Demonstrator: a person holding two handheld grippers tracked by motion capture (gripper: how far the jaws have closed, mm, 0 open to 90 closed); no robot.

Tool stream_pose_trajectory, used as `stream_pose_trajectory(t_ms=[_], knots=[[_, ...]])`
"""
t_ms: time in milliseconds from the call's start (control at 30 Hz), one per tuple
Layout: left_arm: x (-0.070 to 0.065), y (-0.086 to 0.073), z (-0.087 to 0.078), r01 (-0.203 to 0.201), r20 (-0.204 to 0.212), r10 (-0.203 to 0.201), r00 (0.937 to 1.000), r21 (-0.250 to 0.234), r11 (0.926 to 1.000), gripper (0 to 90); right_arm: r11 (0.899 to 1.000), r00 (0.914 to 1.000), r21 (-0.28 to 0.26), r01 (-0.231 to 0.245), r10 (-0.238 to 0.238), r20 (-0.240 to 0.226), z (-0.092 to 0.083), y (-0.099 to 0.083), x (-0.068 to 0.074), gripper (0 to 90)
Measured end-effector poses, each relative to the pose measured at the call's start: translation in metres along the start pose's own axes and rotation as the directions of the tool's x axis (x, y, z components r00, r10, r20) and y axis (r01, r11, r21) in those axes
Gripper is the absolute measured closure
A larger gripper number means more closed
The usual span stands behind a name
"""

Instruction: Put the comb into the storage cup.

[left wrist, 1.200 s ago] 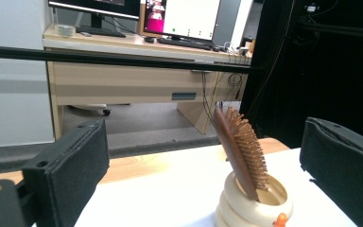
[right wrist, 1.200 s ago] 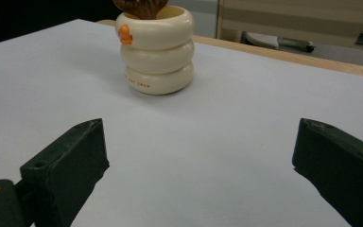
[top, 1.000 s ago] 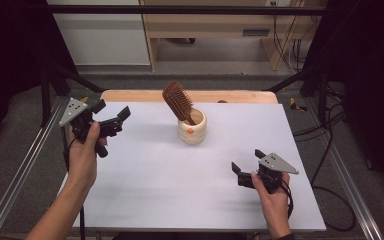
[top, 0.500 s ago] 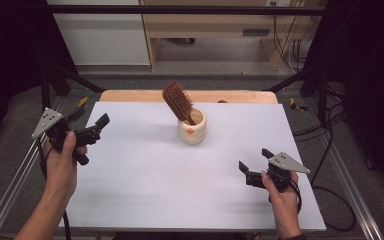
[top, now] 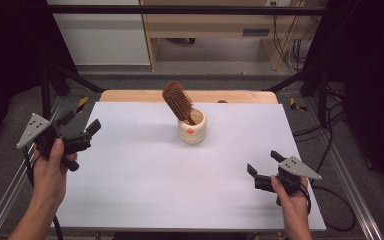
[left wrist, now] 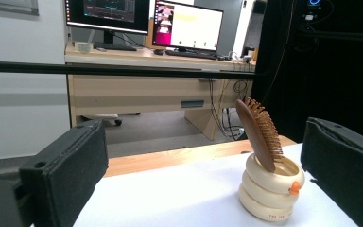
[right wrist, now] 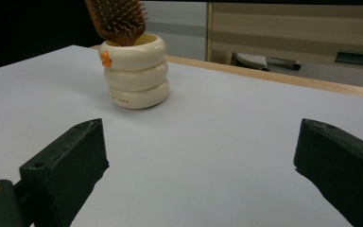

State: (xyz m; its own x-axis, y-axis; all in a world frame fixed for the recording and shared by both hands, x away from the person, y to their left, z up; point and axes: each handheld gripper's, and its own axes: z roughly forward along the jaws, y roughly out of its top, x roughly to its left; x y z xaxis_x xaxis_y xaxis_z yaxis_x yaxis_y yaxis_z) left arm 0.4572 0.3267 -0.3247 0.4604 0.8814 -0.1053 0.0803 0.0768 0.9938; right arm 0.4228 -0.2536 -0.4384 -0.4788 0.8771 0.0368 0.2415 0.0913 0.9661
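A cream ringed cup [top: 192, 130] with a small orange mark stands at the table's back middle, and a brown hairbrush [top: 178, 102] leans in it, bristle head up. The left gripper view has the cup [left wrist: 270, 191] and brush [left wrist: 259, 132] ahead to its right; the right gripper view has the cup [right wrist: 134, 76] far ahead to its left with the brush [right wrist: 118, 19] cut off at the top. My left gripper [top: 79, 128] hangs open at the table's left edge, holding nothing. My right gripper [top: 263, 163] rests low and open near the front right, nothing between its jaws.
The white table top [top: 145, 185] has a wooden strip [top: 130, 96] along its back edge and metal rails on both sides. Beyond it stand a desk with monitors [left wrist: 146, 19] and a black frame bar [left wrist: 123, 70]. Cables lie on the floor at the right [top: 325, 130].
My left gripper has drawn back and outward from beside the cup to the table's left edge. My right gripper slid slightly right and nearer the front. Cup and brush stayed still.
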Motion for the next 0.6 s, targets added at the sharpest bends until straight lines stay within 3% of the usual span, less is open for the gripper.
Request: stream_pose_trajectory(t_ms=[167, 433, 600], knots=[[-0.003, -0.004, -0.007, -0.025, 0.011, 0.025, 0.9996, 0.004, 0.9997, 1.7, 1.000, 0.9998, 0.007, 0.017, -0.017, -0.002, -0.005, -0.007, -0.003, 3.6], [-0.007, -0.014, -0.014, -0.051, 0.029, 0.050, 0.9983, 0.010, 0.9987, 1.6, 1.000, 1.0000, -0.010, 0.006, -0.006, 0.000, -0.008, -0.017, -0.008, 3.6], [-0.009, -0.022, -0.019, -0.036, 0.028, 0.035, 0.9990, 0.014, 0.9993, 1.6, 1.000, 0.9999, -0.020, 0.015, -0.015, -0.003, -0.008, -0.019, -0.008, 3.6]])
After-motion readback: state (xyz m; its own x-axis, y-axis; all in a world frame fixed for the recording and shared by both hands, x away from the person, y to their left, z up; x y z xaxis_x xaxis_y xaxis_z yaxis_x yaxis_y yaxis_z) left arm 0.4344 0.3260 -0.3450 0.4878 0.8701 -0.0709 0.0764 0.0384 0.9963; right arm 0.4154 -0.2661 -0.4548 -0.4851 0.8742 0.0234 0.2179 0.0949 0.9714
